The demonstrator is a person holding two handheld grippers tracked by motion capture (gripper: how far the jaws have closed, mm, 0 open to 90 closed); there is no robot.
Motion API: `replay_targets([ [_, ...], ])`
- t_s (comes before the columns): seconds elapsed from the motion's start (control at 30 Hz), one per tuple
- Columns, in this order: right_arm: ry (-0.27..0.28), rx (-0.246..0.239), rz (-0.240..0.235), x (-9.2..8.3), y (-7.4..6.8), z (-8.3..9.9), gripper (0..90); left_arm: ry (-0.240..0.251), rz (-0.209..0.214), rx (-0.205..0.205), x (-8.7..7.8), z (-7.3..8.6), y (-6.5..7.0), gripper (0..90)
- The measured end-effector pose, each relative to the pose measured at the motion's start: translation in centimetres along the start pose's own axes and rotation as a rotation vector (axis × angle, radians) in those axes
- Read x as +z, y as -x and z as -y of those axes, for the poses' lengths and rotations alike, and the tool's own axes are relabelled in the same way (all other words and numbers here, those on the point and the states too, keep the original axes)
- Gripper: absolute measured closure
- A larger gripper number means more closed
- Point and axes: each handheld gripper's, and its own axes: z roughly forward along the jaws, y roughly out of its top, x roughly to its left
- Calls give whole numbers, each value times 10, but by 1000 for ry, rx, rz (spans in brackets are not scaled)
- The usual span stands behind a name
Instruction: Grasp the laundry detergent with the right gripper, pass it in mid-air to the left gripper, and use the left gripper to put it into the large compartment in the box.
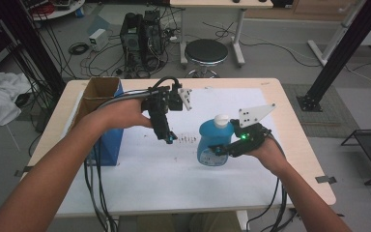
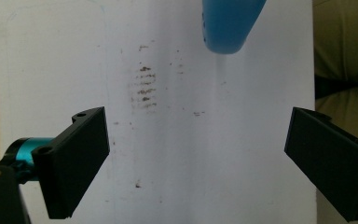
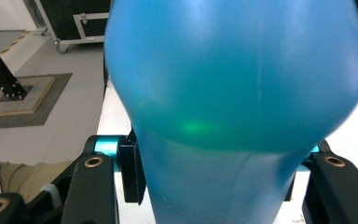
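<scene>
The right claw (image 1: pixel 221 149) is clamped on a blue bottle (image 1: pixel 212 143) with a white cap (image 1: pixel 221 119), gripping it low on its body from the person's side; in the right gripper view the blue bottle (image 3: pixel 233 102) bulges wide above the 2 black jaws pressed against its narrower part; in the high view the bottle stands roughly upright near the middle of the white sheet (image 1: pixel 174 169) that covers the surface (image 1: pixel 297 159), and whether its base touches the sheet cannot be told. The left claw (image 1: pixel 169 139) hangs to the left of the bottle, pointing down at the sheet, apart from the bottle; in the left gripper view the left claw (image 2: pixel 196 149) has its jaws spread wide with nothing between them, over a patch of small brown marks (image 2: pixel 144 86) on the sheet, and the blue bottle (image 2: pixel 230 23) shows at the top edge. A blue-sided cardboard box (image 1: pixel 104 121) stands at the left edge of the surface, behind the left hand (image 1: pixel 125 113).
</scene>
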Motion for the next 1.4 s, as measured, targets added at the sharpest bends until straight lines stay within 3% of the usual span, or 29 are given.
replay_targets([
  [0.23, -20, -56, -34, 19, -3, -7, 428, -8, 18, 23, -4, -11, 13, 64],
  [0.5, -22, -59, -49, 35, -7, -18, 430, -5, 27, 24, -8, -15, 19, 64],
  [0.7, -27, -97, -65, 51, -8, -24, 431, -3, 28, 28, -9, -19, 22, 64],
  [1.13, -45, -120, -77, 64, -8, -32, 431, -14, 51, 30, -5, -29, 24, 64],
  [1.23, -52, -101, -82, 65, -9, -32, 431, -18, 57, 29, -2, -32, 24, 64],
  [1.27, -49, -120, -77, 66, -8, -32, 431, -19, 59, 30, -1, -33, 24, 64],
  [1.4, -52, -110, -73, 66, -8, -32, 431, -20, 57, 22, 3, -37, 23, 64],
])
